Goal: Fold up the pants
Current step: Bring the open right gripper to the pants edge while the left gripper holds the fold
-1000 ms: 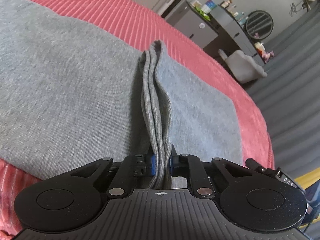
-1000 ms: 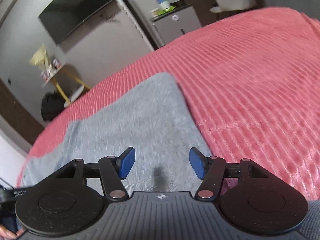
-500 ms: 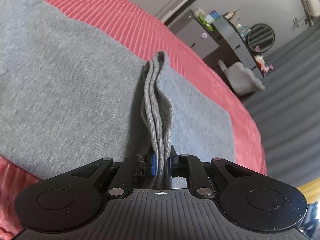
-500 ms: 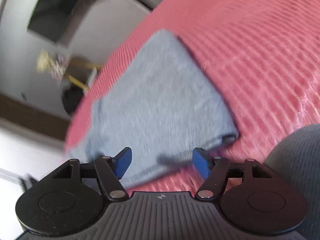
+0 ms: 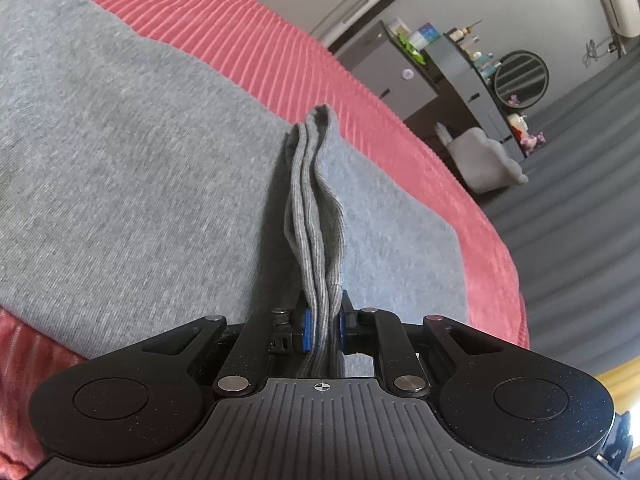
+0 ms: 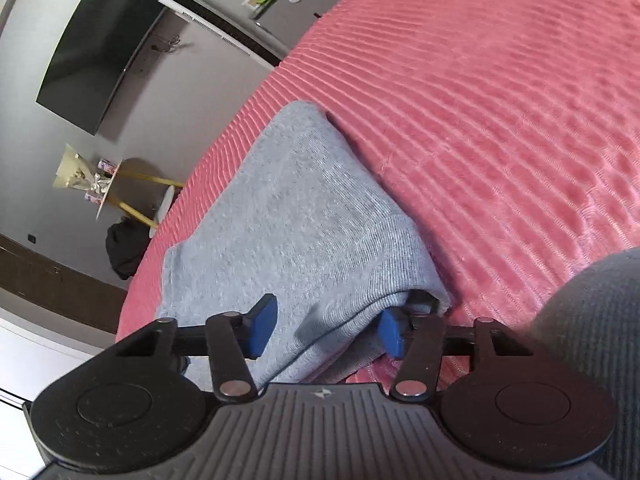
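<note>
The pink ribbed bedspread (image 6: 500, 100) carries the grey pants (image 5: 120, 160), partly folded. My left gripper (image 5: 322, 326) pinches their stacked ribbed hem; my right gripper (image 6: 326, 330) gapes wide around a folded corner. Next, I'd say: close right, then fold over.

right gripper (image 6: 326, 330) jaws wide around pants (image 6: 304, 220) edge

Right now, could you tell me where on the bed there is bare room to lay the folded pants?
Bare pink bedspread lies to the right of the gray pants. It is crowded near their front corner, where the open right gripper straddles the edge. In the left view, the left gripper pinches a cloth ridge.
</note>
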